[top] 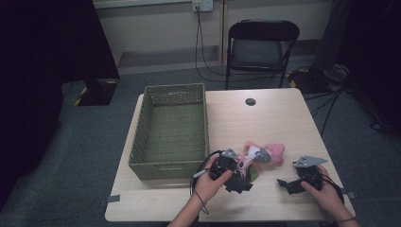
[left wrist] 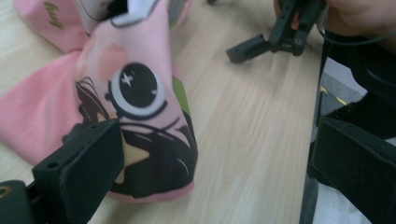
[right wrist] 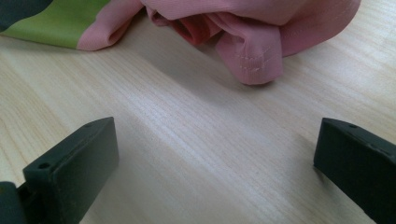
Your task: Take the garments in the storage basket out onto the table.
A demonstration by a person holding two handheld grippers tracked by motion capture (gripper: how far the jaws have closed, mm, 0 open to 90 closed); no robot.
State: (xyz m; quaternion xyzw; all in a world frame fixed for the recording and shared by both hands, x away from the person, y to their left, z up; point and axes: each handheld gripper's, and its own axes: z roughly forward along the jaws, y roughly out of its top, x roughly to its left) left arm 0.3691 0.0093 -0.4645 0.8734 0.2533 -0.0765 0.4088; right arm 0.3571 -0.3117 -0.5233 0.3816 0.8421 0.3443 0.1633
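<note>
I count one pink cloth (top: pixel 267 153), a crumpled piece lying on the near half of the table (top: pixel 283 118), just to the right of the basket's near corner and between my two grippers. In the left gripper view the cloth (left wrist: pixel 135 107) shows a printed cartoon eye, black line work, a green patch and a yellow shape low down, and part of it stands up in a fold right against my left jaw, while the right jaw sits far out over the table edge. So the left gripper (top: pixel 235 179) has its jaws spread wide, with the cloth touching one jaw and not pinched between them. It sits just in front of the cloth, held in my left hand (top: pixel 208 182).

In the right gripper view I see the cloth (right wrist: pixel 252 32) as a bunched pink hem with stitching, plus a green strip at the top left, lying ahead of the jaws with bare wood between. The right gripper (top: pixel 289 185) is also gaping wide and holds nothing; it rests near the table's front right, apart from the cloth, in my right hand (top: pixel 324 194). The left gripper view catches that same gripper (left wrist: pixel 275 39) across the table.

One woven green basket (top: pixel 170 130) stands on the left half of the table. Behind the table I count one black folding chair (top: pixel 261 47). One dark round hole (top: pixel 250 101) marks the tabletop at the far side.
</note>
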